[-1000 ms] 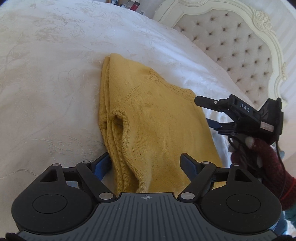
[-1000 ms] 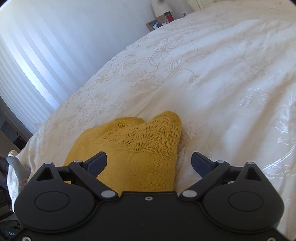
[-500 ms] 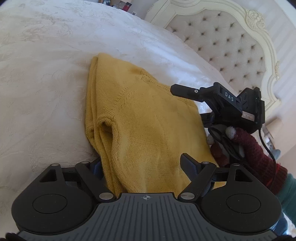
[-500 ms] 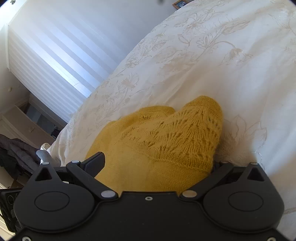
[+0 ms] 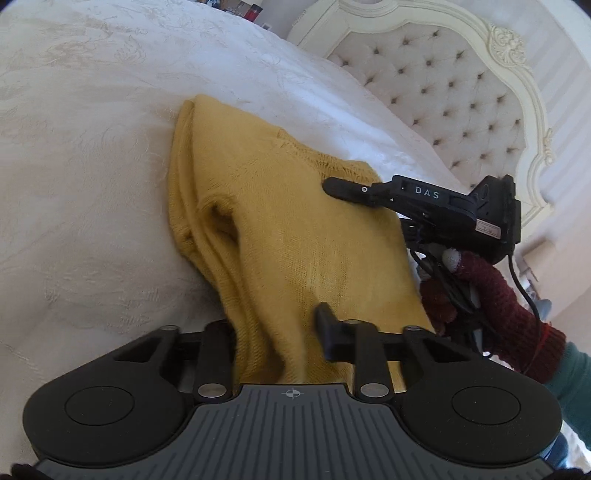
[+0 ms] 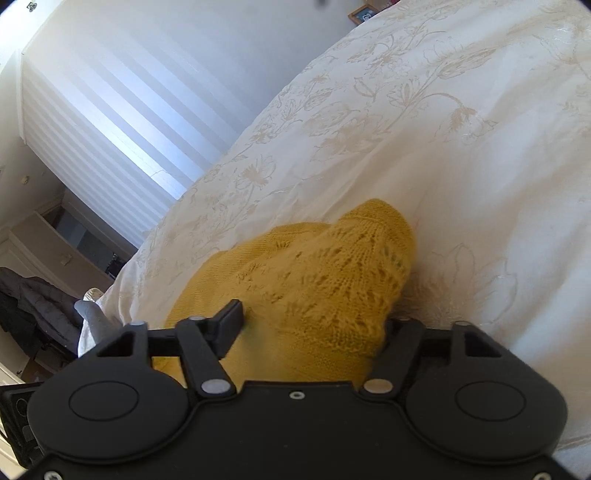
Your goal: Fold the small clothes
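Observation:
A mustard-yellow knitted sweater [image 5: 288,229] lies partly folded on the white embroidered bedspread [image 5: 92,166]. My left gripper [image 5: 273,332] is shut on the sweater's near edge, with bunched knit between its fingers. My right gripper [image 6: 314,325] is shut on the lacy end of the sweater [image 6: 332,273]. The right gripper also shows in the left wrist view [image 5: 343,190], reaching over the sweater's far right edge, held by a hand in a dark red glove [image 5: 491,288].
A tufted cream headboard [image 5: 443,92] stands at the back right in the left wrist view. In the right wrist view, a striped wall [image 6: 122,99] and dark clothes on furniture [image 6: 33,306] lie beyond the bed's edge. Small items stand on a nightstand [image 5: 247,5].
Both grippers closed from open onto the sweater. The right gripper moved in over the sweater's lacy edge and tilted; the left gripper's fingers pinched the near edge.

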Action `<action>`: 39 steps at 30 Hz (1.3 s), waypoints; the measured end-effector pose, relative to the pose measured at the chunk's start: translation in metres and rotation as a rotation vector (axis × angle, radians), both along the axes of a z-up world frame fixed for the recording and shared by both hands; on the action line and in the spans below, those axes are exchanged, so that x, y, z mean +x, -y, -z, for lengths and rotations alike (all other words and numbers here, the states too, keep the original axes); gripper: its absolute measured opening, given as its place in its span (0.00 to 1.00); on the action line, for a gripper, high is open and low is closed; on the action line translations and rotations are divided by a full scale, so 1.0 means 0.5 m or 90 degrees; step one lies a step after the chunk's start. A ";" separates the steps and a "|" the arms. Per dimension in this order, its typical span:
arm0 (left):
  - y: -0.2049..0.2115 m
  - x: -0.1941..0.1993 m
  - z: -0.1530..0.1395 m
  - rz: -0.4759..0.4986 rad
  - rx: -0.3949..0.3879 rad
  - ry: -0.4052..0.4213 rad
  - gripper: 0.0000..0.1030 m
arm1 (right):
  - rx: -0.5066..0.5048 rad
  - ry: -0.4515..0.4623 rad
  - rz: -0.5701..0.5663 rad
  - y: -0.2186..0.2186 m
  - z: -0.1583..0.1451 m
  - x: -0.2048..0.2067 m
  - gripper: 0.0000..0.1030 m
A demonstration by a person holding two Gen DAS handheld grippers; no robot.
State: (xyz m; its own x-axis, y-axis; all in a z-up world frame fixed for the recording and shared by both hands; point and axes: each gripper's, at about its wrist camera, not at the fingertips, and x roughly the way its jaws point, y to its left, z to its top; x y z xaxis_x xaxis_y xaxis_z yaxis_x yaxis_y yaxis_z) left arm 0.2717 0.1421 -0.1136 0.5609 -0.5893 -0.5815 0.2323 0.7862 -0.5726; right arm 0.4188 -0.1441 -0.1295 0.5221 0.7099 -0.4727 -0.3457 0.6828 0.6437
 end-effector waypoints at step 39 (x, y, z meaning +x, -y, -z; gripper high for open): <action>0.107 -0.304 -0.010 0.035 0.048 -0.100 0.19 | -0.183 0.017 0.216 0.168 -0.083 -0.405 0.63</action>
State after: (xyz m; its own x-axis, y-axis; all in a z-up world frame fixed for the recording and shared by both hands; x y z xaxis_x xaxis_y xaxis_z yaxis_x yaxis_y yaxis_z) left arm 0.1199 0.0886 -0.1087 0.4276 -0.5679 -0.7033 0.1878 0.8168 -0.5455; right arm 0.2163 -0.2281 -0.0881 0.7173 0.3385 -0.6090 -0.0857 0.9103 0.4050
